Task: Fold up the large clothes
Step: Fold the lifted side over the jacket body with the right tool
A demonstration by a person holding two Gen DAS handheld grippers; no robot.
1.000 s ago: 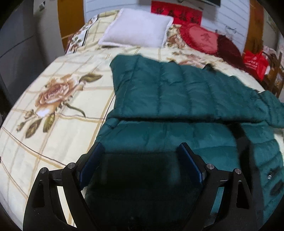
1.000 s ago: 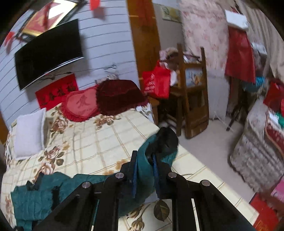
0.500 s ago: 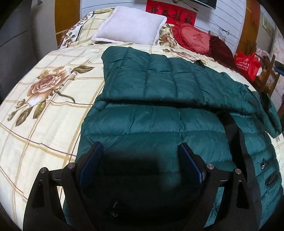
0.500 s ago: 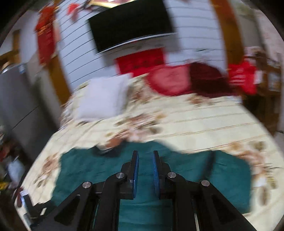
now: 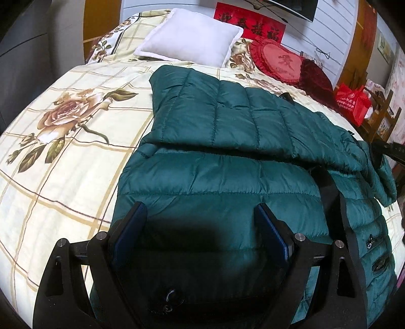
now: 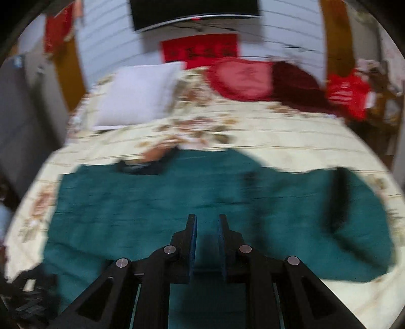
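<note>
A floral checked bedspread covers the bed. At its head lies a white pillow, beside it a red heart cushion touching a dark red cushion. A TV hangs above a red banner. A red bag sits on a wooden chair.

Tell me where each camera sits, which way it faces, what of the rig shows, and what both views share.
Left wrist: on the left gripper, above the teal quilted jacket, facing the white pillow; wide-open jaws show.
Right wrist: on the right gripper, blurred, angled down over the jacket toward the wall; shut, empty jaws show.
Shared: jacket, pillow, red heart cushion, floral bedspread.
</note>
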